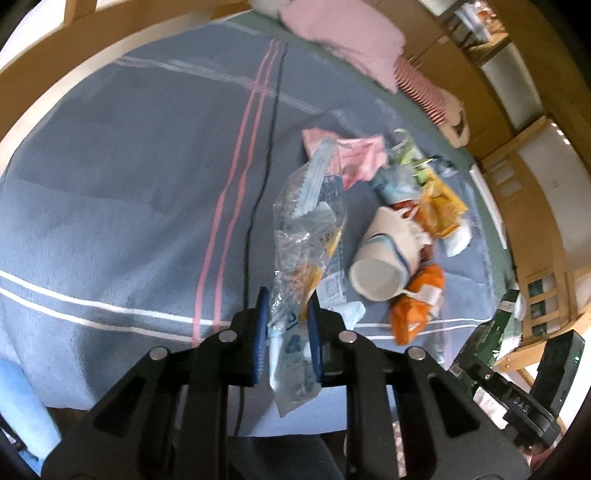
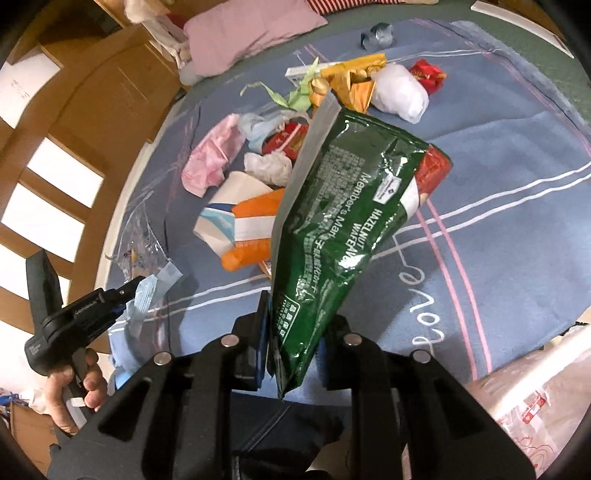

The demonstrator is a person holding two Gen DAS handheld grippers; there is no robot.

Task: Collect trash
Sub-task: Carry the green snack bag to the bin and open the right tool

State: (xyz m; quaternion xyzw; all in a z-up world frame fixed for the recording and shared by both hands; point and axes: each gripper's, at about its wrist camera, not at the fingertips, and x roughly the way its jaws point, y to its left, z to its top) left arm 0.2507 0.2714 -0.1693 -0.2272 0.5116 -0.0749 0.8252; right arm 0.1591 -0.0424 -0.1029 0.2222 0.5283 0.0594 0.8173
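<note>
While both claws are occupied, the remaining litter lies on a blue blanket (image 1: 110,206) spread over a bed.

Left claw (image 1: 286,317): closed on a clear plastic bag (image 1: 306,229), pinched near its lower end at bottom centre of the left wrist view; the bag rises crumpled toward the middle of the frame. In the right wrist view this claw (image 2: 127,295) appears at lower left, gripped by the person's hand (image 2: 70,384).

Right claw (image 2: 293,325): closed on a green wafer bag (image 2: 343,214), held by its lower corner at bottom centre; the bag stands up and leans to the upper right, covering part of the pile. It is printed "HAZELNUT WAFER".

Litter pile, centre right of the left wrist view: a white paper cup (image 1: 384,254) lying on its side, mouth toward the camera; an orange wrapper (image 1: 417,302) just beside it, lower right; a yellow wrapper (image 1: 439,206) above; a pink mask (image 1: 354,158) at the upper end of the pile. In the right wrist view, a white crumpled tissue (image 2: 399,90) and a red wrapper (image 2: 428,75) sit at upper right.

A pink pillow (image 2: 251,33) lies at the top of the frame.
</note>
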